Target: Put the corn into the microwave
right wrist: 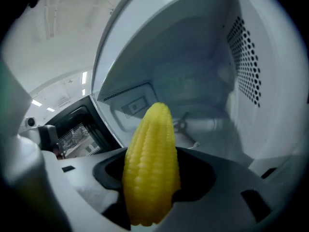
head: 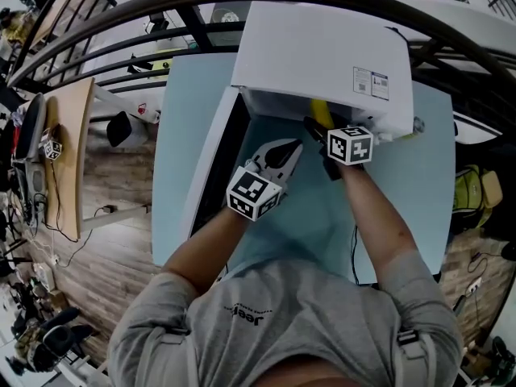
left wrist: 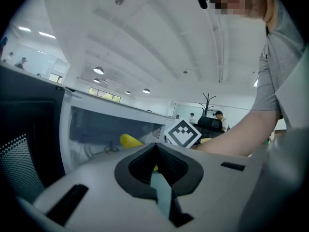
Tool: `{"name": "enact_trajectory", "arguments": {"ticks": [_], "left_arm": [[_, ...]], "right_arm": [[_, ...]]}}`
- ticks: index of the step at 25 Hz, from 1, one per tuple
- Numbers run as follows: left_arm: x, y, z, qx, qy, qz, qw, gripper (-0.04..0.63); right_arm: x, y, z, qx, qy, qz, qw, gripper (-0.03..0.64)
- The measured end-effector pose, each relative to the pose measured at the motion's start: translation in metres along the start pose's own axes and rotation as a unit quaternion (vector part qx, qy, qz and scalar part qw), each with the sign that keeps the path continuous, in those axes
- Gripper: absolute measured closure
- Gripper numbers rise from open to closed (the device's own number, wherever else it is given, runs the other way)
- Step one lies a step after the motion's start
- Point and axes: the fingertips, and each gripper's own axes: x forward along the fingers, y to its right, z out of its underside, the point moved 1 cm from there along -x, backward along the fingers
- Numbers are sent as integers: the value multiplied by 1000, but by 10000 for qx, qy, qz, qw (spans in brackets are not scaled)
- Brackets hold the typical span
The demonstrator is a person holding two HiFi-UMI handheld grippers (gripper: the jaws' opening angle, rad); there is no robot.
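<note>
Close to me, over the pale blue tabletop (head: 403, 192), I have the left gripper (head: 289, 150), its jaws drawn together with only a sliver of gap and nothing between them. Just right of it and farther out, the right gripper (right wrist: 152, 153) has its jaws spread wide and clamped on the yellow corn cob (right wrist: 150, 163). The cob is plump, has neat rows of kernels and tapers to a rounded tip that points into the oven mouth. Beyond it stands the white box-shaped microwave (head: 322, 55), its dark-lined door (head: 230, 147) swung open to the left and its pale cavity lying behind the cob's tip.
</note>
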Motion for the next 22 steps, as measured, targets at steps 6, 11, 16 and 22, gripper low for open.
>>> {"name": "enact_trajectory", "arguments": {"ticks": [6,11,16,22], "left_arm": [[4,1,6,-187,64,-68,9998,588],[2,-1,16,-374,88,-187,9991,588],[3,-5,24,-392,35,-273,9989,588],[2,-15,24,-529,56,-396,9978,588]], "right_arm": [[23,10,-8,-120,9,256,9996,364],[38,16,-8,-281,-18,429,9987,364],[47,26,-7,-374,-31,526,9979,364],[53,27,-21,-732,28,663,9951,364]]}}
